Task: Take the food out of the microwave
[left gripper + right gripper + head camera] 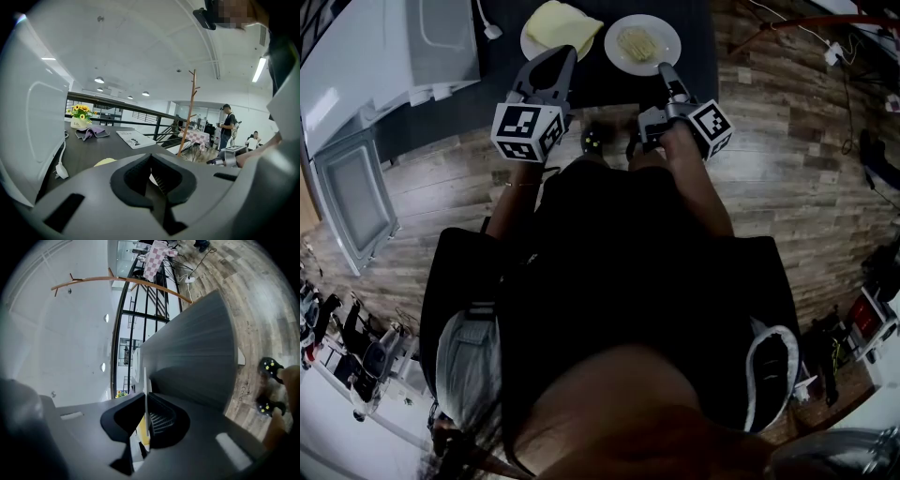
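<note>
Plate of food is out, over on the table.

The right claw (664, 67) is closed on the rim of a white plate (672, 36). It pinches the thin edge, likely so the plate stays flat and the food (637, 42) does not slide. The plate seems to sit on the dark table (698, 66), well apart from the microwave (441, 37), whose door (352, 202) hangs open. I think the job is almost done and the claw only has to let go. The left claw (566, 56) is closed with nothing in it, just beside a second plate (528, 42) with something yellow folded on it. A flower pot (77, 123) has a word on it, maybe "Life", but I cannot read it for sure.
</note>
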Demonstrator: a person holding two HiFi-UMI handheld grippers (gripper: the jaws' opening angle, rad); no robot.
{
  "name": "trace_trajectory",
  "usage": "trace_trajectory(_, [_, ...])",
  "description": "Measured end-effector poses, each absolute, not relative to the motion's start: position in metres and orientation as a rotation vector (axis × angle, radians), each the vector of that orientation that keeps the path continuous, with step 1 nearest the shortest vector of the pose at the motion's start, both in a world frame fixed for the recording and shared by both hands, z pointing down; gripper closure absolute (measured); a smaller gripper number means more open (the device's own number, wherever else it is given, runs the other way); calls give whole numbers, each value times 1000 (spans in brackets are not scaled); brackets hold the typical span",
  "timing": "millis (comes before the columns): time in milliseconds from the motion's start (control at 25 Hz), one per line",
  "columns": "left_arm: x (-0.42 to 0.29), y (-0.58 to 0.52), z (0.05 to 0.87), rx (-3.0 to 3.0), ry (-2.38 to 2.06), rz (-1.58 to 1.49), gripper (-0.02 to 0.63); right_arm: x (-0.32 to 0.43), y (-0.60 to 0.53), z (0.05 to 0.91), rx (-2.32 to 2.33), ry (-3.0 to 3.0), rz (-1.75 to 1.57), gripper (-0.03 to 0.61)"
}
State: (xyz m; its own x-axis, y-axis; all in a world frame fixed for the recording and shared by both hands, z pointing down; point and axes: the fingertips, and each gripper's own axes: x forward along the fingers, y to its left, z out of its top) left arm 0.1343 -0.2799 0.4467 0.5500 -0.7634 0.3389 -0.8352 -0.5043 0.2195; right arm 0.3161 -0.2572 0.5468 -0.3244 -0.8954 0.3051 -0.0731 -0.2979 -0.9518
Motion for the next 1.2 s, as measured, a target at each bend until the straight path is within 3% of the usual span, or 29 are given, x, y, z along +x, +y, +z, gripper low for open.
trace_trajectory(1200, [130,-267,439,2448,-1326,268,606,311,-255,543,-1551,1698,-1636,532])
